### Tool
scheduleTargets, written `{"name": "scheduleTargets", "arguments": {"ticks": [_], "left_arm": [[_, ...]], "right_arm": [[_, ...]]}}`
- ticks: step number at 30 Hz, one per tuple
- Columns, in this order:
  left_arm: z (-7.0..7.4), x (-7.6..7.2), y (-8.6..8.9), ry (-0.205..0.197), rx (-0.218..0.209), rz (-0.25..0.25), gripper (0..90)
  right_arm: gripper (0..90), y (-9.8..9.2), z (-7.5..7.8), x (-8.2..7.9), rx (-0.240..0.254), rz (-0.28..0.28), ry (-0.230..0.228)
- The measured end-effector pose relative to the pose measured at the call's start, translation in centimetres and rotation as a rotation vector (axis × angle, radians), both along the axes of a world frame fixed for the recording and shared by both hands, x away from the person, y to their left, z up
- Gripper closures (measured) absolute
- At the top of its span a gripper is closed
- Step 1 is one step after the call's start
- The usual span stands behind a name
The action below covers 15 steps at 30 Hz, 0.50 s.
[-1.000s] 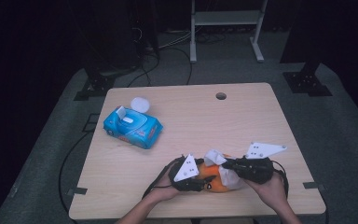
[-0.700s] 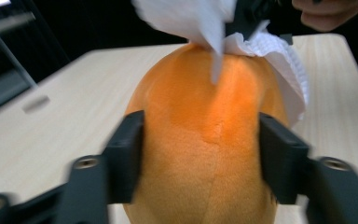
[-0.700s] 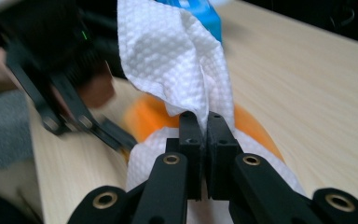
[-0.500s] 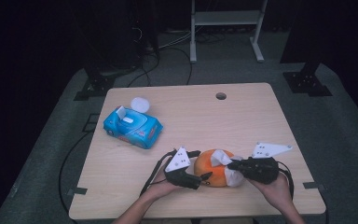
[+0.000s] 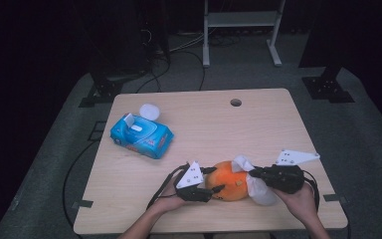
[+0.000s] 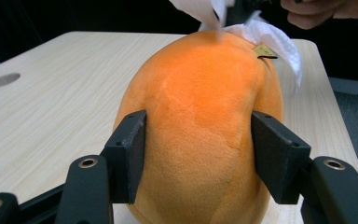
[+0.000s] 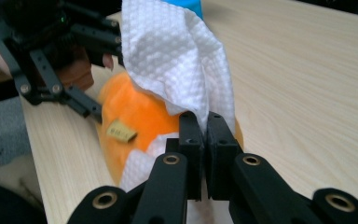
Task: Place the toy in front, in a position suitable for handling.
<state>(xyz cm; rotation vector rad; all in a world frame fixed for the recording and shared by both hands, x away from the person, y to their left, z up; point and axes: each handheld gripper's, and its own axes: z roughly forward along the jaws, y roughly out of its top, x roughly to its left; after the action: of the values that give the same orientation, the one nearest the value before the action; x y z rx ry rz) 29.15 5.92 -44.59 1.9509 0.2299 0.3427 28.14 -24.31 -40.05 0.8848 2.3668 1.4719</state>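
An orange plush toy (image 5: 227, 180) lies near the table's front edge. My left gripper (image 5: 217, 179) reaches it from the left, and its jaws have just been closing. In the left gripper view both pads (image 6: 129, 154) press into the plush toy's (image 6: 200, 116) sides. From the right, my right gripper (image 5: 251, 175) is shut on a white wipe (image 5: 259, 192). The right gripper view shows the wipe (image 7: 172, 56) pinched between the right gripper's (image 7: 205, 128) tips and draped against the toy (image 7: 135, 116).
A blue pack of wipes (image 5: 142, 135) lies at the table's left, with a small round white thing (image 5: 149, 110) behind it. The wooden table (image 5: 258, 124) has a cable hole (image 5: 236, 102) at the back. A metal stand (image 5: 241, 20) is on the floor beyond.
My right gripper has slid a little to the right with the wipe, toward the toy's right end. The left jaws widened and then closed back on the toy.
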Motion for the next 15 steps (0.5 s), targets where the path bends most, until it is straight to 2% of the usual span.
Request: {"name": "scheduleTargets", "arguments": {"ticks": [2, 4, 7, 8, 10, 11, 12, 13, 15], "left_arm": [[0.0, -0.2, -0.2, -0.009, 0.006, -0.014, 39.6], [-0.1, -0.4, -0.2, -0.02, 0.016, -0.019, 39.6], [-0.2, -0.3, 0.2, 0.004, 0.008, -0.021, 37.7], [-0.2, -0.2, 0.2, 0.016, 0.002, -0.022, 34.8], [-0.1, 0.0, 0.2, 0.064, -0.019, -0.017, 26.8], [0.0, 0.1, 0.1, 0.106, -0.056, -0.014, 23.2], [0.0, 0.1, 0.0, 0.129, -0.071, -0.011, 18.7], [0.1, 0.2, -0.2, 0.14, -0.074, -0.008, 16.4], [0.0, 0.3, -0.7, 0.159, -0.046, -0.01, 11.0]], "right_arm": [[86.0, 0.7, 0.4, -0.3, 0.02, 0.026, -0.015], [85.9, 1.7, 0.6, -0.4, 0.01, 0.052, -0.028], [86.0, 1.9, 0.1, -0.1, 0.001, 0.064, -0.008], [85.9, 1.6, -0.2, 0.0, 0.005, 0.064, 0.006], [86.0, 1.4, -0.5, 0.0, 0.012, 0.071, 0.025], [86.0, 1.4, -0.8, 0.0, 0.013, 0.077, 0.035], [85.9, 1.4, -1.1, -0.1, 0.015, 0.093, 0.054], [85.9, 1.5, -1.3, -0.1, 0.012, 0.104, 0.062], [85.9, 1.8, -1.4, -0.2, 0.005, 0.121, 0.067]]}}
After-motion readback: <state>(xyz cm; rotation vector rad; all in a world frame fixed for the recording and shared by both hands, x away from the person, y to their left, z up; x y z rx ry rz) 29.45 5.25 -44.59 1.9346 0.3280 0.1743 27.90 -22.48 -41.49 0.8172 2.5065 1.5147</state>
